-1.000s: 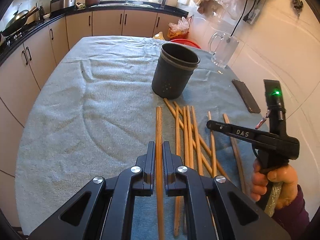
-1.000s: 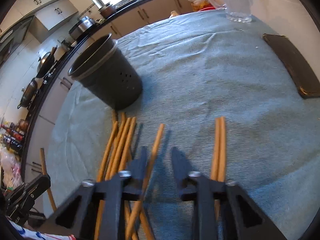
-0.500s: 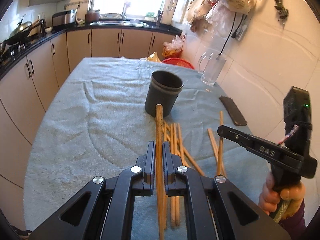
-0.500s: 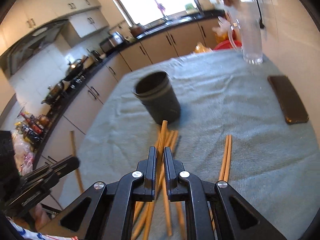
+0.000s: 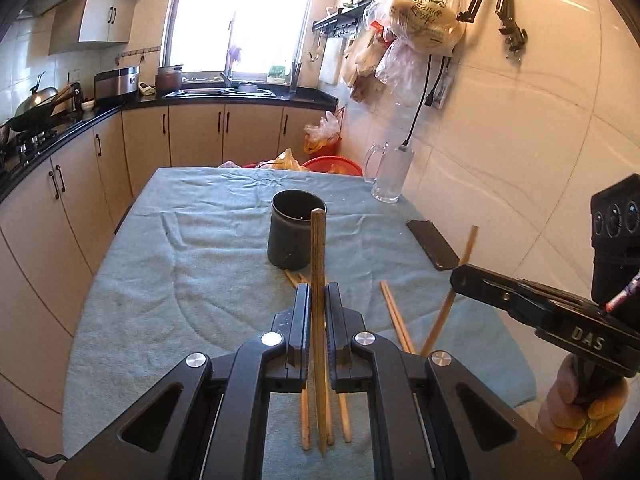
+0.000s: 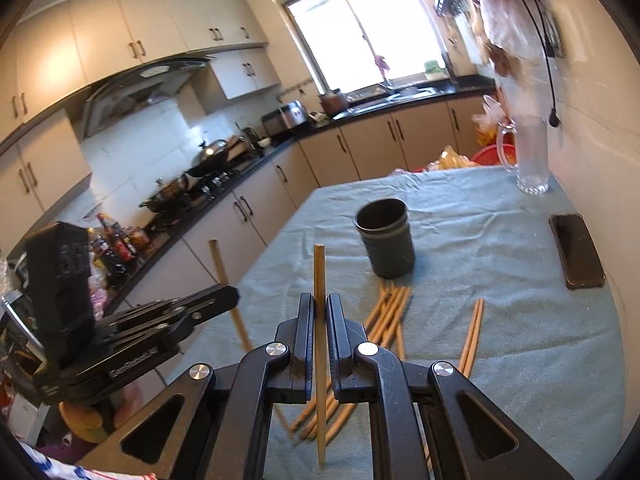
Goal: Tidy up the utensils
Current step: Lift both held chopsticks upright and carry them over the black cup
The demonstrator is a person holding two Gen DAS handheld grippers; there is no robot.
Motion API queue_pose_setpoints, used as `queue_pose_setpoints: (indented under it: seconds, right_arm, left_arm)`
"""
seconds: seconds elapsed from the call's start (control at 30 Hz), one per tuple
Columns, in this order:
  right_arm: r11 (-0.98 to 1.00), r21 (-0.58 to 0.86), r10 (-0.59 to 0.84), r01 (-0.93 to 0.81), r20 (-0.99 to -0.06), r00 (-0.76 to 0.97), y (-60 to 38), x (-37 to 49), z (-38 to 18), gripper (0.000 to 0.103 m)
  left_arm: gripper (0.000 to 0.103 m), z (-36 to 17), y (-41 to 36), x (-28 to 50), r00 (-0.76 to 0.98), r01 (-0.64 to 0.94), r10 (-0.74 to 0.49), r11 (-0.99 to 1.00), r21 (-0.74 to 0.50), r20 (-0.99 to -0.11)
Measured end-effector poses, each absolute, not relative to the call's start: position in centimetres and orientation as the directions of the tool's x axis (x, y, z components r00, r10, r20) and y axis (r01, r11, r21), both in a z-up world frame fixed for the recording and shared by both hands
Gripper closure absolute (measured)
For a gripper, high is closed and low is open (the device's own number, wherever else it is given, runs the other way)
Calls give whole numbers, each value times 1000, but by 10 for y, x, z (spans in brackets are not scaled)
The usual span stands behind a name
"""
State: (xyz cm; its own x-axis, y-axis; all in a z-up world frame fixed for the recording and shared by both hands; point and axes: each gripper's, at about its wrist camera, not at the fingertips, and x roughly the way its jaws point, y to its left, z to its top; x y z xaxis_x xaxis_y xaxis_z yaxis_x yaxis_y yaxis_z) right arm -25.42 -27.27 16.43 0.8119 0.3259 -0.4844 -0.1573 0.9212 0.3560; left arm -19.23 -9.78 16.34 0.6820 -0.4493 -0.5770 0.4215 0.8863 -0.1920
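My left gripper [image 5: 317, 300] is shut on a wooden chopstick [image 5: 318, 256], held raised above the table. My right gripper [image 6: 319, 312] is shut on another wooden chopstick [image 6: 319, 276], also lifted. Each gripper shows in the other's view: the right one [image 5: 456, 276] with its chopstick [image 5: 466, 248], the left one [image 6: 236, 296] with its chopstick [image 6: 218, 260]. A dark grey utensil cup [image 5: 295, 234] stands upright mid-table, also in the right wrist view [image 6: 386, 238]. Several loose chopsticks [image 6: 390, 312] lie on the cloth in front of the cup.
A grey-green cloth [image 5: 180, 280] covers the table. A black phone [image 5: 432, 244] lies near the right edge. A glass mug [image 5: 390, 178] stands at the far right corner. Kitchen cabinets run along the left. A tiled wall is close on the right.
Both grippers have risen off the table, each lifting its chopstick. The right gripper closed on its chopstick between one second and half a second ago. The cup now appears farther away.
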Motion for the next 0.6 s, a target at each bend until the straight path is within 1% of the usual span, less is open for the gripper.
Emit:
queue_pose_setpoints:
  seconds: [0.3,0.6]
  right_arm:
    - [921,334,340,-199,-445,829,-265,-259,179,96]
    - [926,321,331,-200,-432,839,-269,-251,191,96]
  left_arm:
    - [97,166,-98,-190,682,420,-457,884,-206,-571]
    - [97,189,-101,-176,711,421,-449,888,-183,-541]
